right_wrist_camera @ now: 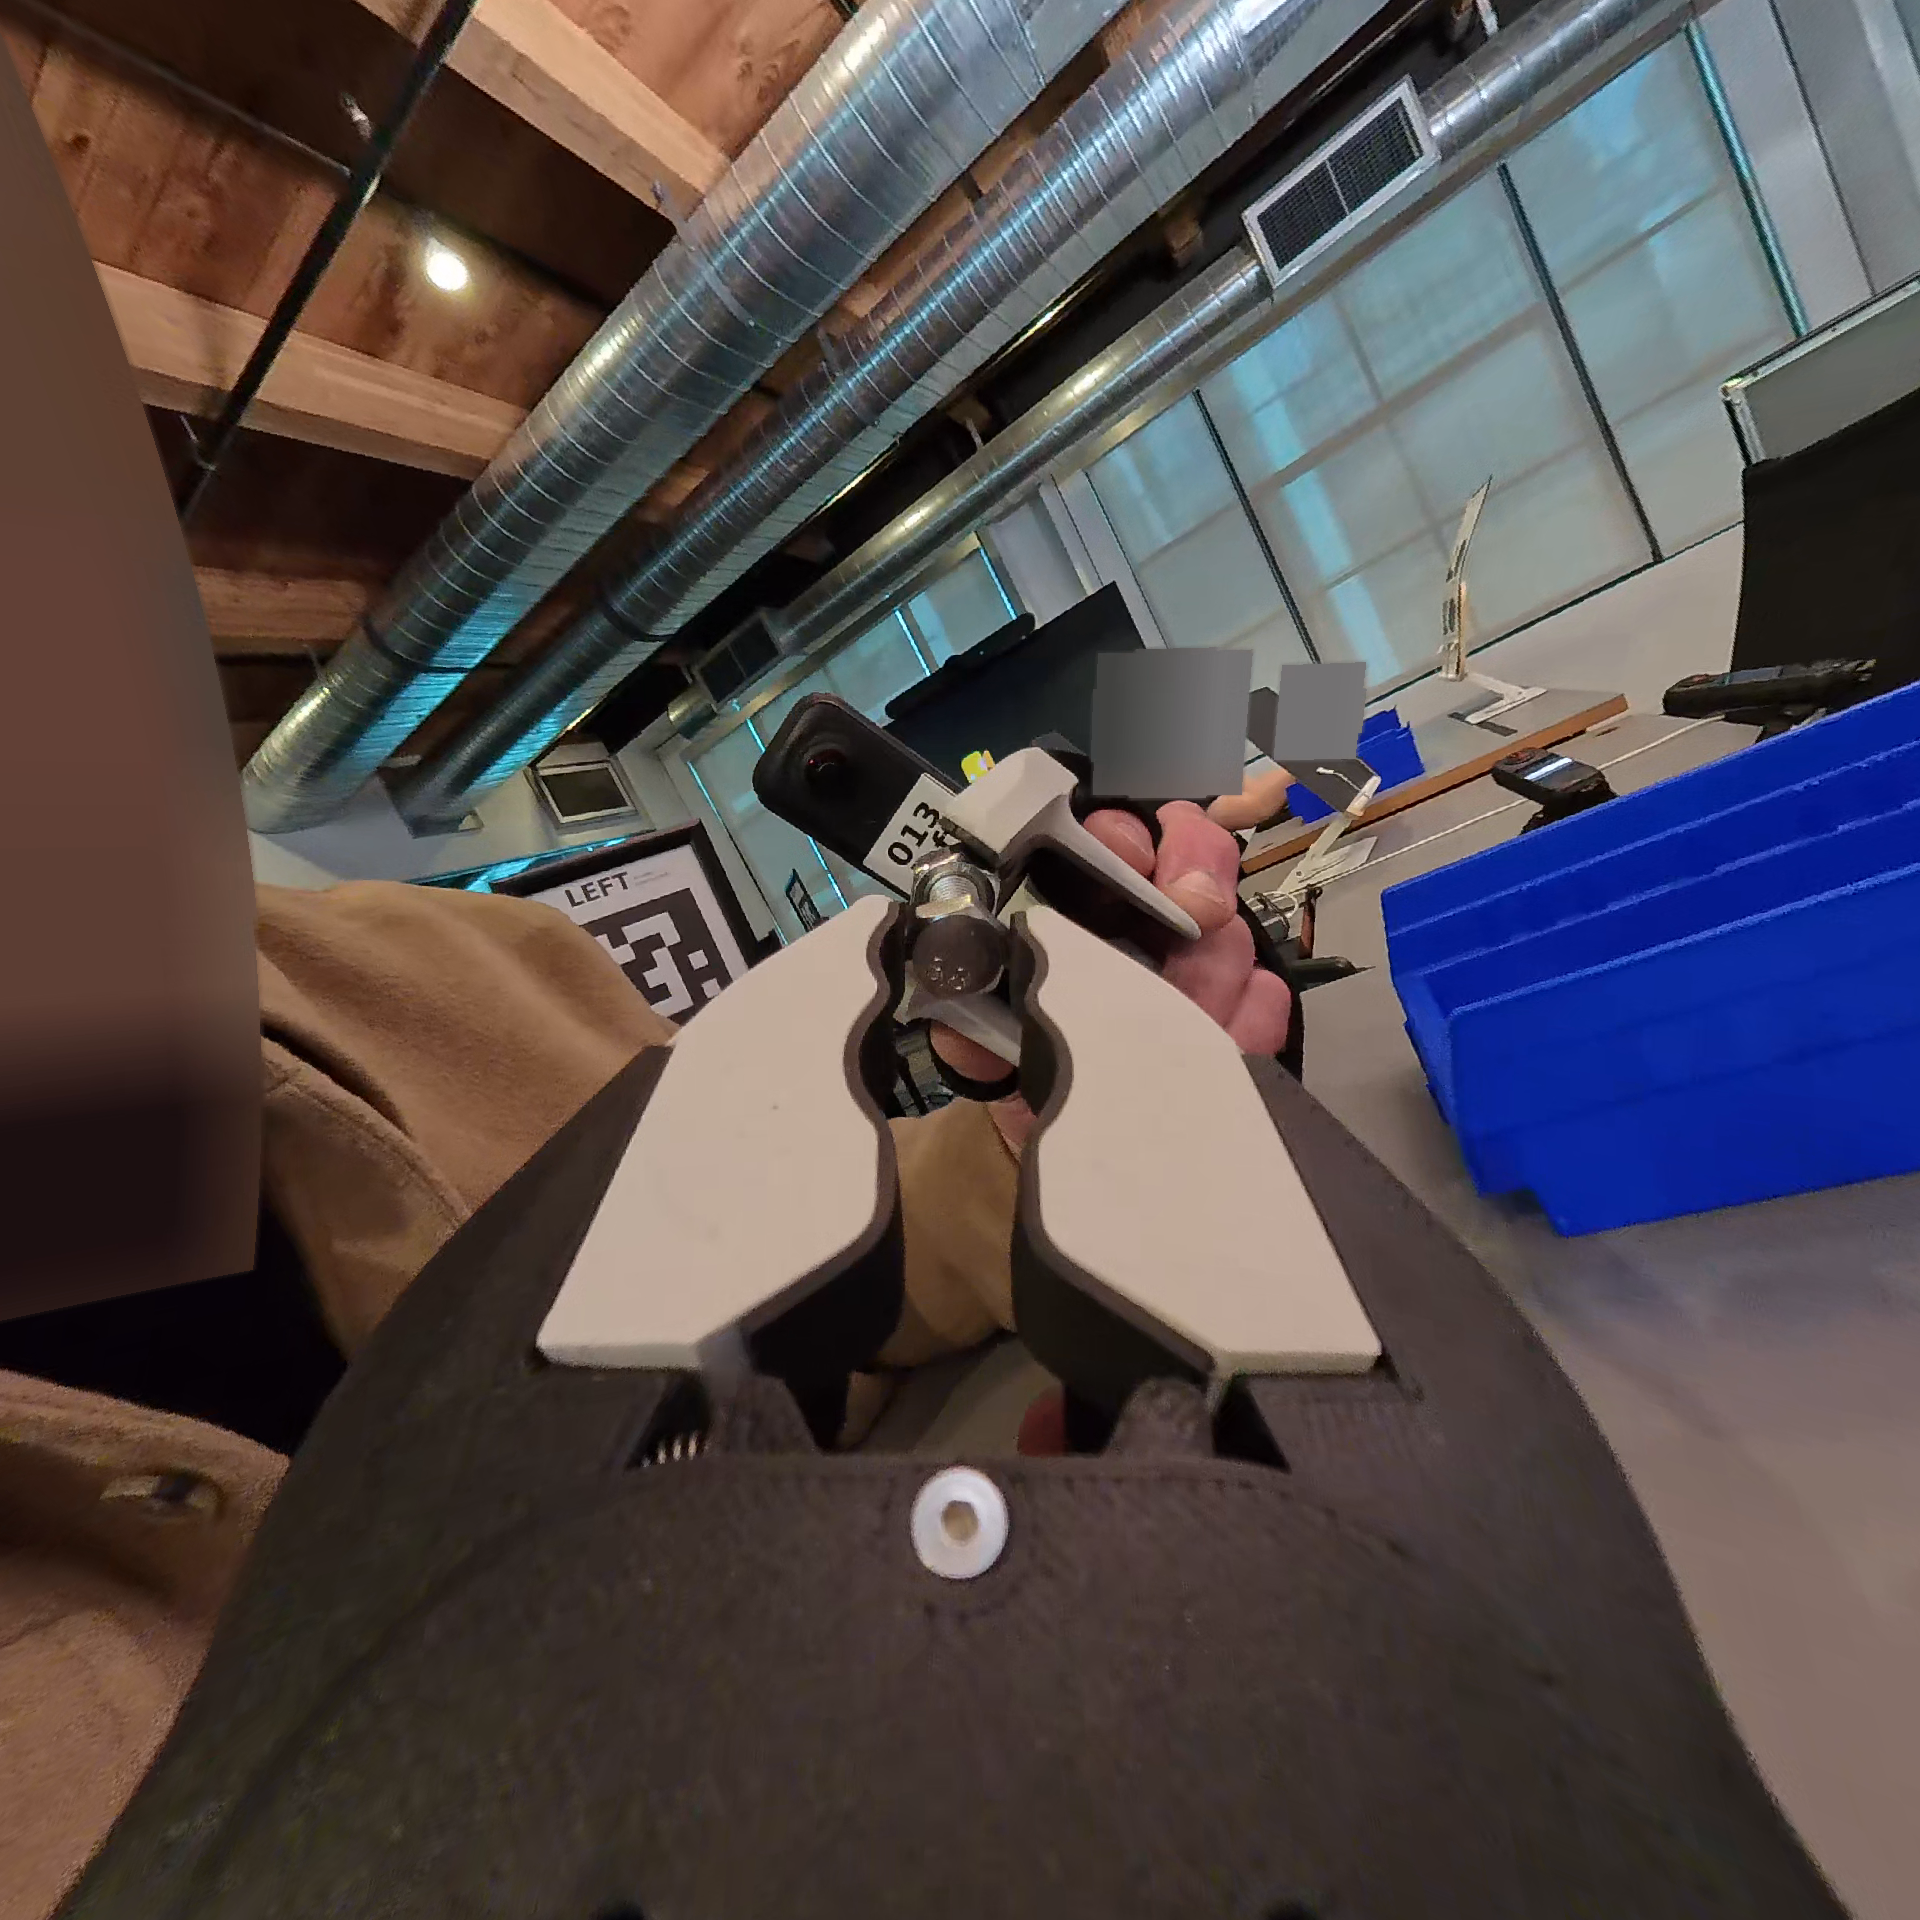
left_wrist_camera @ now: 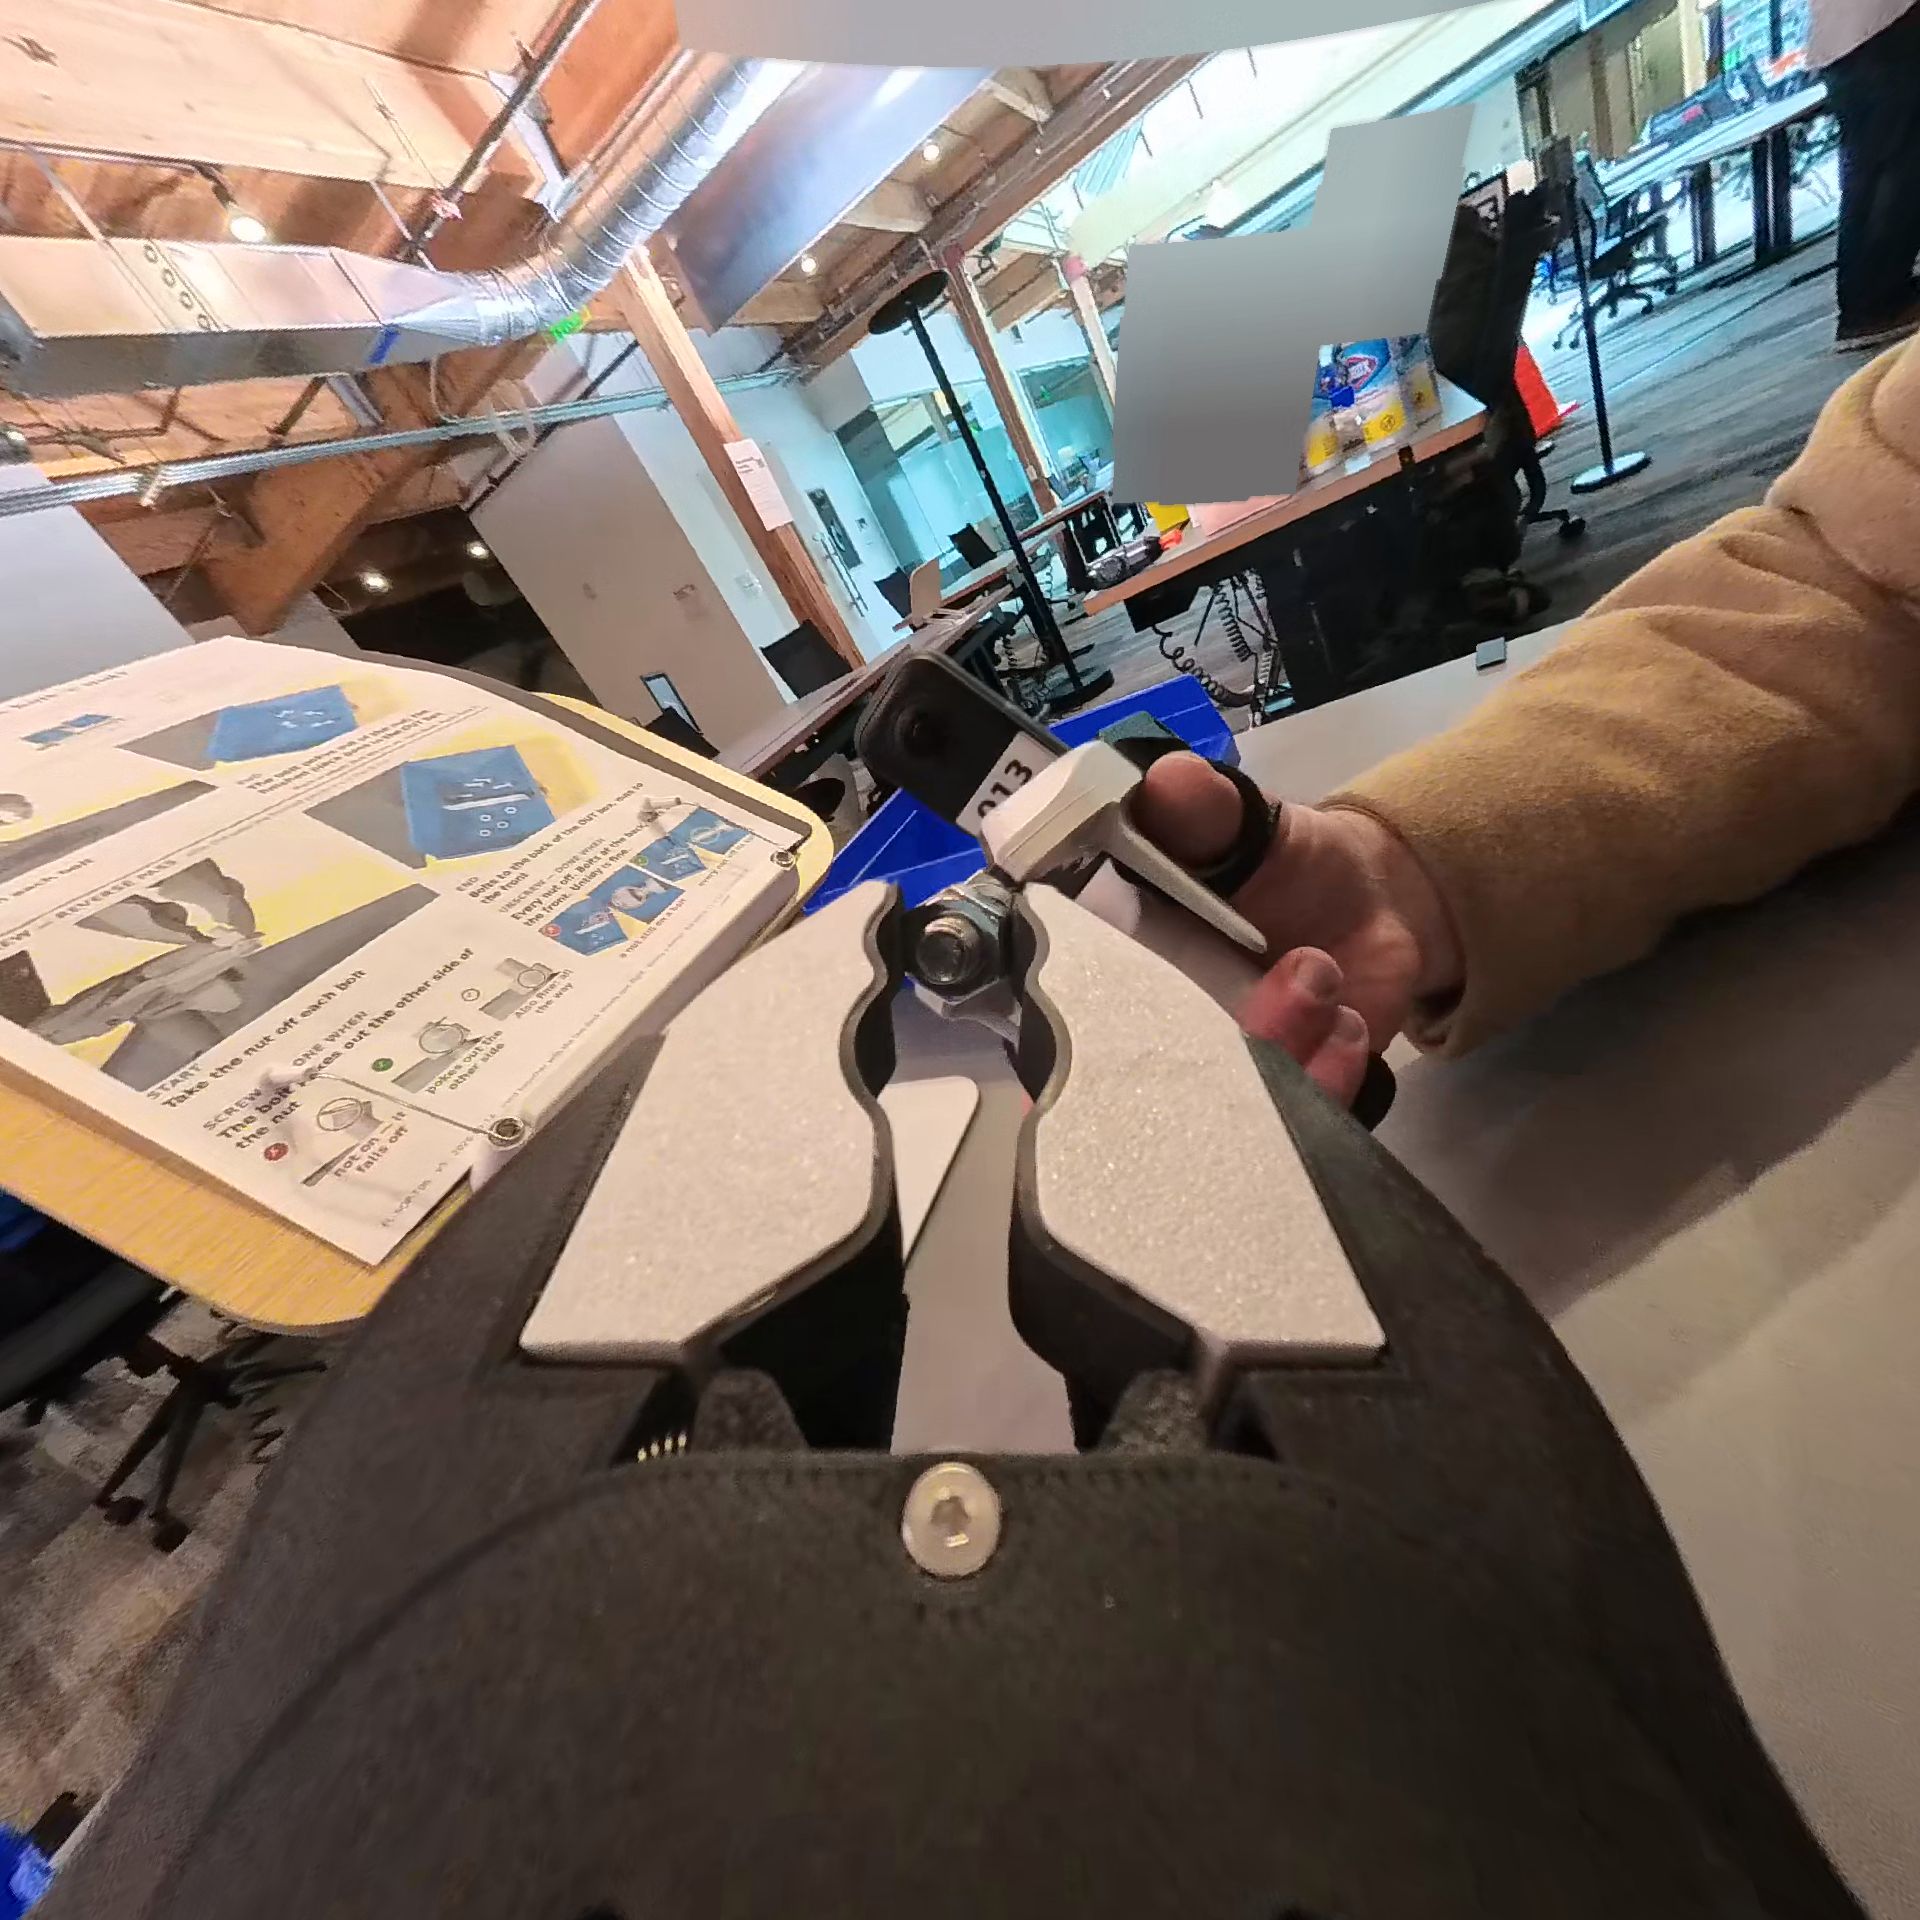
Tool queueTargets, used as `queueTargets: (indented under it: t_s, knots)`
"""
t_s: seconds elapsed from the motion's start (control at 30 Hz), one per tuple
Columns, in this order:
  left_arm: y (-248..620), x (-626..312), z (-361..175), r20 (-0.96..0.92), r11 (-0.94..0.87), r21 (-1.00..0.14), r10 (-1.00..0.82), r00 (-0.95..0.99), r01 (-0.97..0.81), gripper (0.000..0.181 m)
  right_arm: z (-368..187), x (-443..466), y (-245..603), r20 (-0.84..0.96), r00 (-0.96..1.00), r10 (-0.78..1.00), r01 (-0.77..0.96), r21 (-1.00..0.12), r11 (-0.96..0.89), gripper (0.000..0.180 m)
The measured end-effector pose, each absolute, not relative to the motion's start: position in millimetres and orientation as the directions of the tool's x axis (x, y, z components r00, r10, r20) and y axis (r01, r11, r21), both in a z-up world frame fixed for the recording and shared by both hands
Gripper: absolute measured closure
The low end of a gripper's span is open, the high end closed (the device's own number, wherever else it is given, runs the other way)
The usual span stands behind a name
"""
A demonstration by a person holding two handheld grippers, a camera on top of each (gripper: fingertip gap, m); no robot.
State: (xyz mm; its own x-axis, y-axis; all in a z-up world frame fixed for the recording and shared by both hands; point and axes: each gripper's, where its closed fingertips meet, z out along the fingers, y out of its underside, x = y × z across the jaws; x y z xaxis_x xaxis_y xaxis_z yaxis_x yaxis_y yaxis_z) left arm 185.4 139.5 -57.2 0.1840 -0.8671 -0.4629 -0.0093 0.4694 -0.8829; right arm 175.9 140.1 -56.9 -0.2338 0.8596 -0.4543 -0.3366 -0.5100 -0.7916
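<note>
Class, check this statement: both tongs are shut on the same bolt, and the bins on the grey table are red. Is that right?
One detail is wrong: the bins are blue, not red, as the right wrist view shows. The rest stands: the left tongs and the right tongs are both shut on the same bolt, and the bins sit on the grey table.

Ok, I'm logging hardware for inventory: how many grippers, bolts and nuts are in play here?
Grippers: 2, left gripper and right gripper
bolt: 1
nut: 1
Total: 4
</note>
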Motion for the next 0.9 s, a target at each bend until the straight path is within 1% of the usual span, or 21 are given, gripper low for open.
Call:
queueTargets:
  t_s: [0.27,0.33,0.4,0.53,0.8,0.9]
  knots:
    - [137.7,186.1,-58.2,-0.457,0.464,-0.886,-0.874,0.164,0.003,0.163,-54.4,178.4,139.1,-0.356,-0.146,0.923,-0.323,-0.865,-0.385,0.162]
    - [138.6,184.2,-55.8,-0.446,0.455,-0.89,-0.879,0.168,0.015,0.155,-54.4,181.0,140.8,-0.325,-0.111,0.939,-0.31,-0.887,-0.344,0.162]
    - [137.0,182.1,-53.5,-0.447,0.456,-0.89,-0.881,0.156,0.019,0.152,-54.2,183.7,140.8,-0.297,-0.097,0.95,-0.293,-0.904,-0.313,0.162]
    - [138.6,183.8,-58.7,-0.469,0.469,-0.883,-0.871,0.147,-0.036,0.145,-57.7,186.1,142.8,-0.272,-0.072,0.96,-0.261,-0.924,-0.281,0.162]
    - [142.7,182.1,-64.8,-0.501,0.491,-0.865,-0.854,0.143,-0.102,0.149,-64.1,186.9,138.9,-0.236,-0.071,0.969,-0.207,-0.947,-0.246,0.162]
    - [141.0,181.9,-66.0,-0.5,0.49,-0.866,-0.857,0.124,-0.101,0.149,-67.4,185.7,138.0,-0.236,-0.072,0.969,-0.189,-0.951,-0.246,0.162]
